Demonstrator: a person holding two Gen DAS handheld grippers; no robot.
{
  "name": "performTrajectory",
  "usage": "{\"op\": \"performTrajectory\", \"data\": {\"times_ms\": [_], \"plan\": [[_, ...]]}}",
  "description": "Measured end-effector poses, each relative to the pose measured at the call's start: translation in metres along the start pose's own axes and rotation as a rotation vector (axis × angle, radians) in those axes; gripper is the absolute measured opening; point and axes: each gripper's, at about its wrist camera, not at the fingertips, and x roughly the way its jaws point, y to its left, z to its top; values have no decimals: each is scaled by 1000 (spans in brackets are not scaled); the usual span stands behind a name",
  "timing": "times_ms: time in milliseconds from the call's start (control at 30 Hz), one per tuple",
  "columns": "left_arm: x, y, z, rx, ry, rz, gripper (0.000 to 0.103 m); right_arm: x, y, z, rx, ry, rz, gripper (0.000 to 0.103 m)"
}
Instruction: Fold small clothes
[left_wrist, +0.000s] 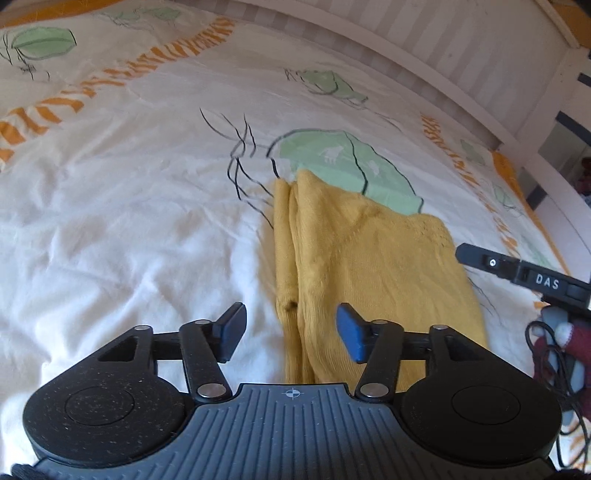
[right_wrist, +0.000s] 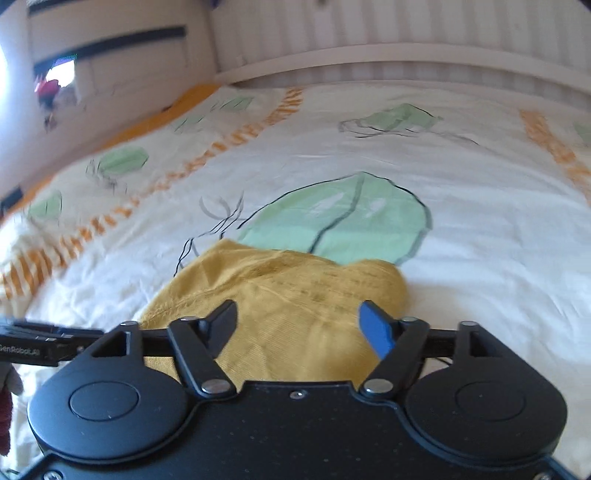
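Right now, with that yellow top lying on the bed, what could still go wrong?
Both the left gripper and right gripper are open, nothing held. The yellow garment has a loose bunched fold along one edge that may slide apart. The bedsheet beneath is wrinkled, so a low pinch might catch it too.

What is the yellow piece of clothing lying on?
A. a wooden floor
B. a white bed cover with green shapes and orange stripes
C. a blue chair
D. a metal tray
B: the yellow piece of clothing lies on the white bed cover, partly over a green shape, with orange stripes farther off.
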Motion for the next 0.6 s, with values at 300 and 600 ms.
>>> {"op": "performTrajectory", "data": {"times_ms": [300, 600], "plan": [[27, -10, -12, -36, 86, -89, 67, 10, -41, -21, 230, 72, 119, 79], [61, -17, -1, -134, 117, -228, 63, 45, -43, -25, 386, 70, 246, 87]]}}
